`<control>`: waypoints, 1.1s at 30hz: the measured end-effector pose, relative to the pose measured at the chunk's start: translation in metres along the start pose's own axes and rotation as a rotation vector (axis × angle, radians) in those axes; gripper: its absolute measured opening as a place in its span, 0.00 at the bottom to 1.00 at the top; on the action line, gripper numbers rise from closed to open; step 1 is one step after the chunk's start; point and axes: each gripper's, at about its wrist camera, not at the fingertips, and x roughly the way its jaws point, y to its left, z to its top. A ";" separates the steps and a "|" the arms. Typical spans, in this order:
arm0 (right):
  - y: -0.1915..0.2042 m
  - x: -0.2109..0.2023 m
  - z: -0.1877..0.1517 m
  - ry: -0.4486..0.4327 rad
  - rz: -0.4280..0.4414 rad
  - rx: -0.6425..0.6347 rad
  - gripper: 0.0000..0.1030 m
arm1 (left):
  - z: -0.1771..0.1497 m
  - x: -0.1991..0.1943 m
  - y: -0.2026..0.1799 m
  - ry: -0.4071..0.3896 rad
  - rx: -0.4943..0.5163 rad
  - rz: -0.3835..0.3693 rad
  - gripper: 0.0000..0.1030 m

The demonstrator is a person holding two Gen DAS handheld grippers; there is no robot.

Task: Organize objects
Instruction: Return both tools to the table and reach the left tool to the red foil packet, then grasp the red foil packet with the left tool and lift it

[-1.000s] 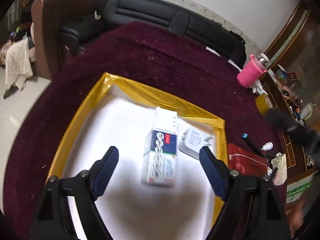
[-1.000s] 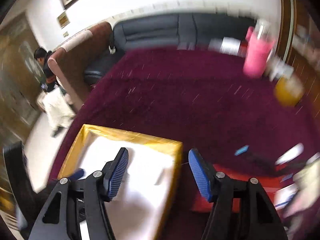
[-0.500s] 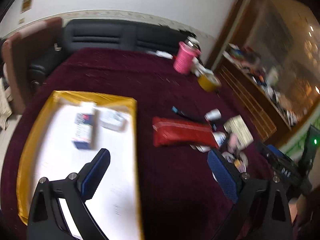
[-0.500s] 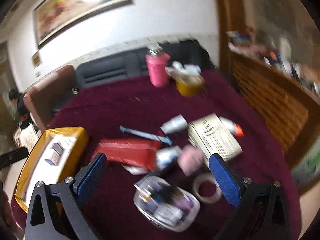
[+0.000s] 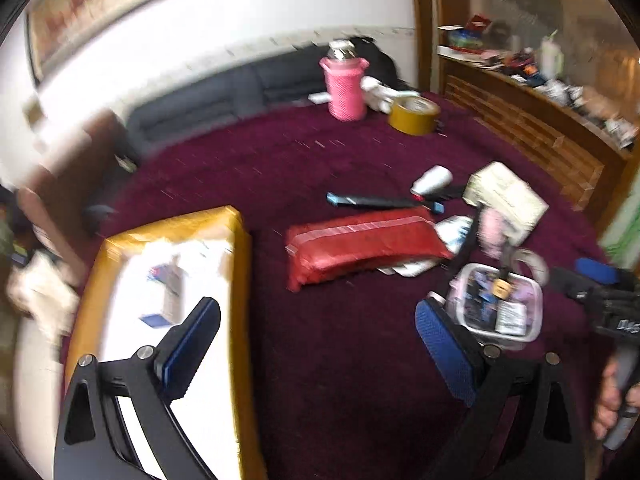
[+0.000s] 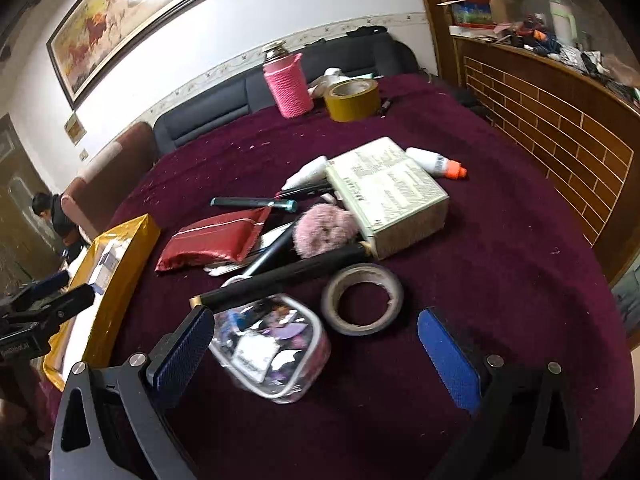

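Both tools are empty. The right tool (image 6: 316, 344) has its jaws spread wide, hanging above a clear pouch (image 6: 272, 348) and a grey tape roll (image 6: 362, 300); the left tool (image 5: 316, 340) is just as wide, poised over bare cloth between the yellow-rimmed tray (image 5: 240, 280) and the pile. Both have just been opening, with nothing between the pads.

The sorting looks barely begun. The tray holds only a small carton (image 5: 166, 292) and perhaps another item, too blurred to name. Still out on the bench (image 6: 500, 280) in a loose heap: a red packet (image 6: 216, 240), a pale box (image 6: 390, 196), a pink fluffy thing (image 6: 326, 230), a long black stick (image 6: 288, 274), a teal-ended pen (image 6: 252, 202) and a white tube with an orange cap (image 6: 438, 164). I'd guess the pouch or tape goes next.

The bench wears a deep maroon cloth flecked with lint. Farther back stand a pink bottle (image 6: 288, 86) and a yellow tape roll (image 6: 352, 98). A black sofa (image 6: 240, 96) lines the wall beneath a framed horse painting (image 6: 132, 20); a cluttered wooden counter (image 6: 560, 120) runs on the right, and a person (image 6: 52, 216) sits far left.
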 end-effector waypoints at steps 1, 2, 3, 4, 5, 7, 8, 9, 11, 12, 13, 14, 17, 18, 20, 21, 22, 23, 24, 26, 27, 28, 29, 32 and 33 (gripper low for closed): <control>-0.004 0.000 0.000 -0.009 -0.002 0.008 1.00 | 0.002 -0.005 -0.007 -0.029 0.015 0.060 0.95; -0.009 0.000 0.001 -0.017 -0.003 0.019 1.00 | 0.004 -0.009 -0.012 -0.049 0.022 0.095 0.96; -0.013 0.001 0.002 -0.020 -0.005 0.030 1.00 | 0.006 -0.011 -0.018 -0.073 0.029 0.129 0.97; -0.018 0.001 0.004 -0.020 -0.004 0.042 1.00 | 0.010 -0.010 -0.024 -0.086 0.037 0.144 1.00; -0.023 0.003 0.005 -0.018 0.003 0.050 1.00 | 0.013 -0.007 -0.028 -0.089 0.049 0.145 1.00; -0.029 0.004 0.006 -0.016 0.013 0.056 1.00 | 0.024 0.011 -0.033 -0.049 0.084 0.112 1.00; -0.033 0.005 0.006 -0.019 0.010 0.058 1.00 | 0.032 0.023 -0.030 -0.024 0.087 0.063 1.00; -0.038 0.006 0.006 -0.023 0.010 0.062 1.00 | 0.038 0.034 -0.026 -0.019 0.084 0.004 1.00; -0.047 0.008 0.004 -0.033 0.017 0.082 1.00 | 0.049 0.053 -0.021 -0.017 0.090 -0.072 1.00; -0.054 0.009 0.003 -0.037 0.023 0.103 1.00 | 0.060 0.071 -0.017 -0.004 0.104 -0.105 1.00; -0.060 0.010 0.001 -0.040 0.038 0.127 1.00 | 0.065 0.080 -0.017 0.010 0.111 -0.128 1.00; -0.067 0.012 0.001 -0.030 0.064 0.171 1.00 | 0.072 0.095 -0.015 0.042 0.113 -0.166 1.00; -0.083 0.012 0.002 -0.047 0.116 0.246 1.00 | 0.085 0.141 -0.012 0.155 0.080 -0.271 1.00; -0.086 0.013 0.003 -0.047 0.126 0.262 1.00 | 0.086 0.154 -0.013 0.186 0.070 -0.290 1.00; -0.091 0.017 0.003 -0.034 0.153 0.287 1.00 | 0.082 0.176 -0.018 0.258 0.067 -0.343 1.00; -0.092 0.018 0.003 -0.027 0.164 0.295 1.00 | 0.078 0.181 -0.021 0.287 0.064 -0.379 1.00; -0.094 0.019 0.003 -0.021 0.173 0.301 1.00 | 0.072 0.181 -0.023 0.307 0.062 -0.419 1.00; -0.094 0.021 0.003 -0.014 0.183 0.306 1.00 | 0.068 0.177 -0.025 0.297 0.075 -0.428 1.00; -0.094 0.023 0.003 -0.008 0.190 0.308 1.00 | 0.063 0.170 -0.028 0.297 0.091 -0.465 0.99; -0.094 0.027 0.003 0.014 0.208 0.308 1.00 | 0.051 0.153 -0.028 0.330 0.095 -0.576 0.99; -0.094 0.029 0.003 0.024 0.215 0.309 1.00 | 0.045 0.144 -0.026 0.344 0.098 -0.633 0.99; -0.093 0.031 0.003 0.030 0.219 0.309 1.00 | 0.039 0.131 -0.025 0.350 0.108 -0.680 0.99; -0.093 0.031 0.002 0.034 0.223 0.308 1.00 | 0.035 0.120 -0.024 0.347 0.122 -0.693 0.99; -0.091 0.032 0.002 0.037 0.228 0.303 1.00 | 0.031 0.098 -0.032 0.263 0.235 -0.573 0.99; -0.091 0.033 0.002 0.037 0.226 0.303 1.00 | 0.030 0.095 -0.040 0.222 0.301 -0.506 0.99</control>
